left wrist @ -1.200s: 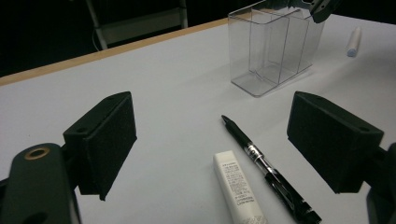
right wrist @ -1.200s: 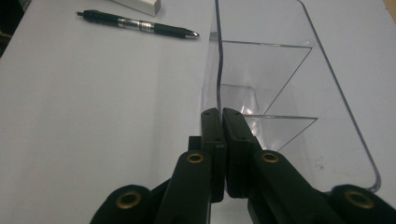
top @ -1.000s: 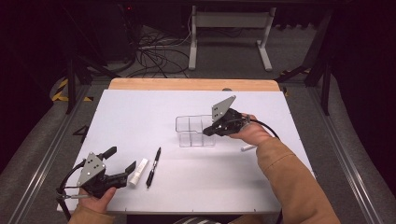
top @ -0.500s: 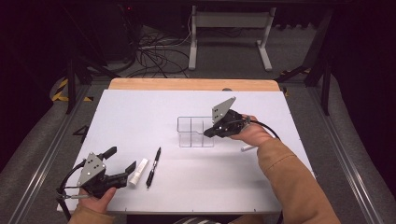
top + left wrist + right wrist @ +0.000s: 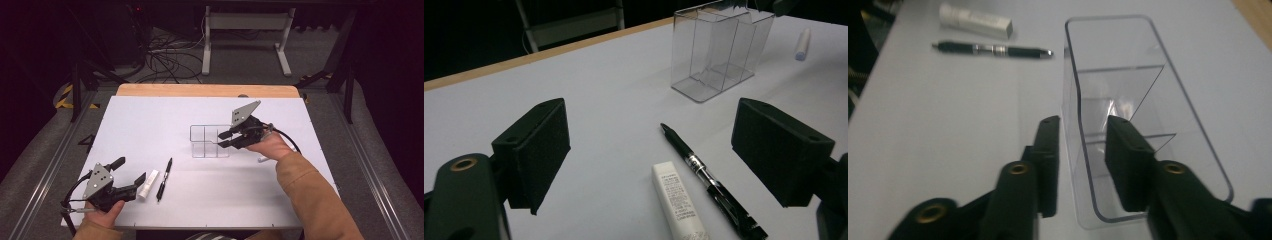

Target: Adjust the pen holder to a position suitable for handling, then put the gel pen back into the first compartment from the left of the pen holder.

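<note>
Your right tool (image 5: 225,140) sits at the near end wall of the clear plastic three-compartment organiser (image 5: 205,142), which stands upright near the middle of the white surface (image 5: 150,125). In the right gripper view one jaw is outside that wall and the other inside the box; the jaws have just been opening, a gap shows on each side of the wall, and the pads no longer press on it. Your left tool (image 5: 131,172) rests at the surface's near left corner with its jaws spread wide and nothing between them. Just beyond it lie a white rectangular eraser (image 5: 676,205) and a black pen (image 5: 709,180), side by side and well apart from the organiser.
</note>
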A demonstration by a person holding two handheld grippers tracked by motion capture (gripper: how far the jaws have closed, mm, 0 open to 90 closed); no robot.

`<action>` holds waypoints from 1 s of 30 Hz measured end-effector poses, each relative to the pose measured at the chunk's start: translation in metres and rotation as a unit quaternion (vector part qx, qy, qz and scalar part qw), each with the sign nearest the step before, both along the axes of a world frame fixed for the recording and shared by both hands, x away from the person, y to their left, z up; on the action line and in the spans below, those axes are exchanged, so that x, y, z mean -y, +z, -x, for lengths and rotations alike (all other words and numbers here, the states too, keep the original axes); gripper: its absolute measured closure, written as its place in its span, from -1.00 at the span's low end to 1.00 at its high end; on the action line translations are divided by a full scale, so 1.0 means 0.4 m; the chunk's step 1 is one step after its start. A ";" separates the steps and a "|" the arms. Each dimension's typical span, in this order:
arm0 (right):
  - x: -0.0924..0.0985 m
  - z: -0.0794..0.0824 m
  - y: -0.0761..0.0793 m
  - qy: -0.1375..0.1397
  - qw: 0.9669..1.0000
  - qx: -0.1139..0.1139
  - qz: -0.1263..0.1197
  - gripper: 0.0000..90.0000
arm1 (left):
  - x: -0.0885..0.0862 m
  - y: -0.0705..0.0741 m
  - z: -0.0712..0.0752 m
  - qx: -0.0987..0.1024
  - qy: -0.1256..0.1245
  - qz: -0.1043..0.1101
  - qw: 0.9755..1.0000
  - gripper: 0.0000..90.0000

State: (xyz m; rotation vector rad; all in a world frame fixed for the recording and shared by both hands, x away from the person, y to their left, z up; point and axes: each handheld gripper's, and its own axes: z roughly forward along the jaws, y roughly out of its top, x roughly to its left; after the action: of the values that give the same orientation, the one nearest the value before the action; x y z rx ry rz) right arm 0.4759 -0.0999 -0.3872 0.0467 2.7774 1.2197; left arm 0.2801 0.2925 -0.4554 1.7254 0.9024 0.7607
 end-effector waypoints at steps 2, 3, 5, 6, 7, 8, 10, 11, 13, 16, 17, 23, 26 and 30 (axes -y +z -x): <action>0.008 0.016 0.018 -0.018 0.999 -0.001 -0.033 0.09 | 0.000 0.004 -0.005 0.000 0.000 0.000 1.000 -0.64; 0.012 0.025 0.026 -0.025 0.998 0.003 -0.049 0.01 | 0.000 0.006 -0.007 -0.001 -0.001 0.002 1.000 -0.65; 0.022 0.049 0.041 -0.043 0.996 0.011 -0.074 -0.14 | 0.000 0.009 -0.008 -0.003 -0.002 0.004 1.000 -0.66; 0.027 0.059 0.049 -0.051 0.995 0.017 -0.084 -0.19 | 0.001 0.011 -0.007 -0.004 -0.003 0.007 1.000 -0.66; 0.033 0.069 0.055 -0.057 0.994 0.019 -0.095 -0.23 | 0.003 0.012 -0.007 -0.002 -0.004 0.007 1.000 -0.67; 0.039 0.079 0.061 -0.065 0.992 0.022 -0.104 -0.28 | 0.005 0.013 -0.006 -0.002 -0.005 0.005 1.000 -0.67; 0.045 0.088 0.066 -0.072 0.991 0.026 -0.112 -0.32 | 0.006 0.014 -0.007 -0.002 -0.005 0.004 1.000 -0.67; 0.055 0.104 0.073 -0.081 0.988 0.030 -0.124 -0.37 | 0.007 0.016 -0.007 -0.003 -0.007 0.006 1.000 -0.68; 0.063 0.115 0.076 -0.090 0.987 0.036 -0.132 -0.40 | 0.007 0.017 -0.007 -0.003 -0.007 0.008 1.000 -0.68; 0.071 0.127 0.076 -0.103 0.984 0.043 -0.138 -0.47 | 0.007 0.020 -0.007 -0.004 -0.006 0.007 1.000 -0.68; 0.074 0.130 0.075 -0.105 0.984 0.044 -0.139 -0.49 | 0.008 0.021 -0.007 -0.004 -0.006 0.008 1.000 -0.68; 0.085 0.145 0.069 -0.122 0.979 0.044 -0.156 -0.66 | 0.011 0.026 -0.012 -0.011 -0.017 0.039 0.999 -0.78; 0.101 0.161 0.063 -0.127 0.976 0.035 -0.172 -0.77 | 0.018 0.033 -0.012 -0.019 -0.019 0.040 0.999 -0.81; 0.122 0.184 0.056 -0.141 0.973 0.045 -0.179 -0.82 | 0.025 0.036 -0.015 -0.020 -0.023 0.020 0.999 -0.84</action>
State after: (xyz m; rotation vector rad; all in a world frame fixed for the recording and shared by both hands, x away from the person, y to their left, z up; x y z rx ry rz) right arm 0.4023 -0.1486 -0.3648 0.3913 2.3386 1.5744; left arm 0.2859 0.2823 -0.4410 1.7247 0.8971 0.6760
